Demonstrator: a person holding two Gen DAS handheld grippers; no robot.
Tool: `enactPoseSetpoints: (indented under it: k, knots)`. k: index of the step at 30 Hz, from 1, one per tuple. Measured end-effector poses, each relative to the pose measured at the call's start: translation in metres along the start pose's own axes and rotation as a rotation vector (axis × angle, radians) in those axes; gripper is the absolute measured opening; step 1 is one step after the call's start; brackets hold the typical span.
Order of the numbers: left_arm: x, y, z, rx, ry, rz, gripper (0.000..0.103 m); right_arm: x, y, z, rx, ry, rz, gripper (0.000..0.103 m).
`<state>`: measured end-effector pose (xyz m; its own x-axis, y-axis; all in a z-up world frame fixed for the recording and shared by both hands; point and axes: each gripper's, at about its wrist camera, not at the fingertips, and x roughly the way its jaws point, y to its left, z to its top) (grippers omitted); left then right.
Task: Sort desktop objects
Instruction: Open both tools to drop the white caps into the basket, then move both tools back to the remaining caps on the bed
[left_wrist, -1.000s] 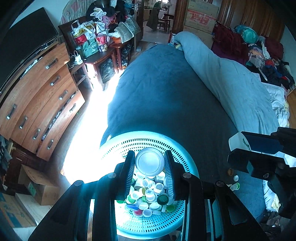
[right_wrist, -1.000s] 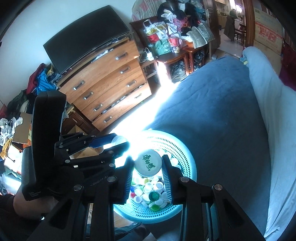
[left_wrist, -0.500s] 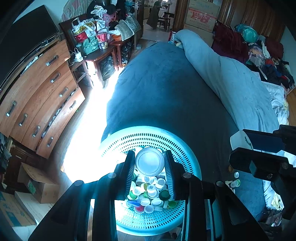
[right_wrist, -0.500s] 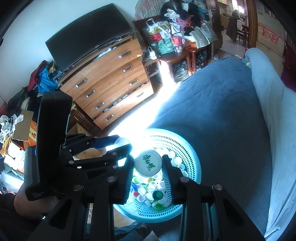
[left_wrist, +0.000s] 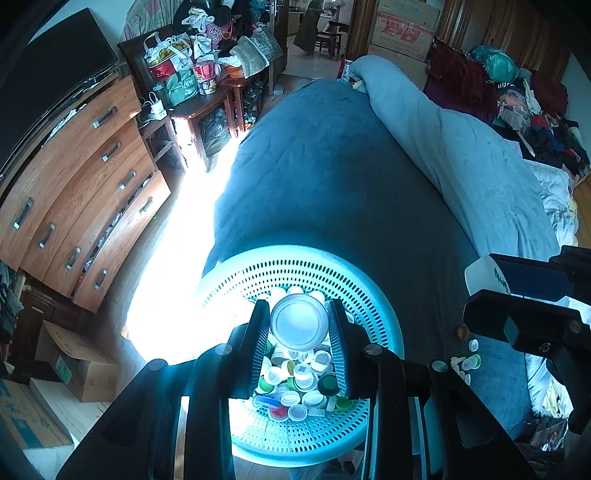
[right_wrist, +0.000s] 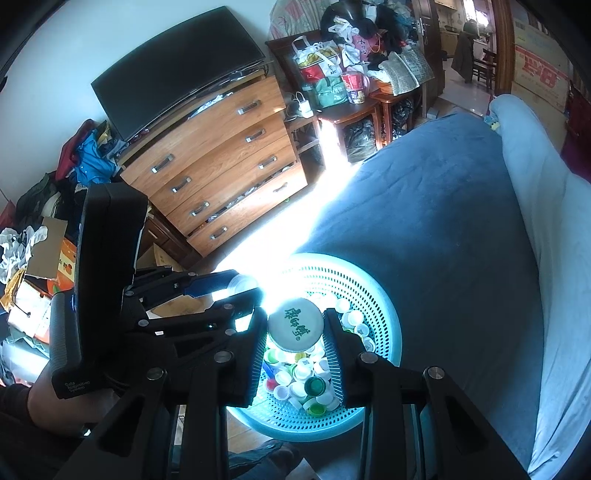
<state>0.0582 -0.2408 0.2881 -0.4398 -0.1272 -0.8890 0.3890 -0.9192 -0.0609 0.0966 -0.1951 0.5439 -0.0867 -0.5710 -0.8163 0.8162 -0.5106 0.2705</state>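
Note:
A teal perforated basket (left_wrist: 373, 295) (right_wrist: 384, 314) stands at the bed's near edge, holding a pile of several small bottle caps (left_wrist: 301, 384) (right_wrist: 306, 382). My left gripper (left_wrist: 298, 312) hangs over it, shut on a plain white round lid (left_wrist: 299, 325). My right gripper (right_wrist: 294, 318) is also above the basket, shut on a white lid with green characters (right_wrist: 295, 325). In the left wrist view the right gripper (left_wrist: 480, 290) is at the right edge with its lid (left_wrist: 487, 277). In the right wrist view the left gripper (right_wrist: 240, 291) is at the left, held by a hand (right_wrist: 40, 398).
A dark blue bedspread (left_wrist: 332, 177) runs ahead, with a light blue rolled quilt (left_wrist: 461, 155) along its right. A few loose caps (left_wrist: 469, 360) lie on the bed by the basket. A wooden drawer chest (right_wrist: 221, 155) with a TV (right_wrist: 173, 70) and cluttered side tables line the left.
The basket sits slightly higher in the left wrist view, with more of the cap pile showing below the lid. Both grippers still grip their lids.

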Motion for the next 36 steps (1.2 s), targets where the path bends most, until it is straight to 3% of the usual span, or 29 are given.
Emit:
enactPoseSetpoints:
  k: [4, 5, 6, 7, 8, 21, 28, 33, 36]
  knots:
    - [0.002, 0.002, 0.0, -0.006, 0.008, 0.004, 0.028, 0.001, 0.0, -0.001, 0.002, 0.005, 0.004, 0.034]
    - [0.004, 0.003, 0.0, -0.009, 0.013, 0.006, 0.03, 0.001, -0.001, -0.001, 0.002, 0.004, 0.005, 0.042]
    - [0.005, 0.004, 0.0, -0.014, 0.015, 0.009, 0.043, 0.001, -0.001, 0.0, 0.003, -0.001, 0.002, 0.054]
    - [0.005, 0.005, 0.0, -0.02, 0.013, 0.014, 0.058, 0.001, -0.001, 0.0, 0.002, -0.005, 0.0, 0.058]
    - [0.004, 0.006, 0.001, -0.021, 0.008, 0.021, 0.062, 0.0, -0.001, 0.0, 0.001, -0.009, -0.001, 0.06]
    - [0.015, -0.011, 0.004, 0.006, 0.027, 0.02, 0.063, -0.001, -0.027, -0.008, 0.052, -0.03, 0.011, 0.066]
    - [0.047, -0.106, -0.004, 0.179, 0.093, -0.065, 0.063, -0.024, -0.114, -0.065, 0.265, -0.057, -0.049, 0.069]
    - [0.09, -0.211, -0.037, 0.368, 0.124, -0.194, 0.064, -0.058, -0.202, -0.155, 0.467, -0.079, -0.182, 0.069]
    - [0.14, -0.271, -0.073, 0.511, 0.11, -0.329, 0.064, -0.072, -0.248, -0.22, 0.577, -0.046, -0.257, 0.069]
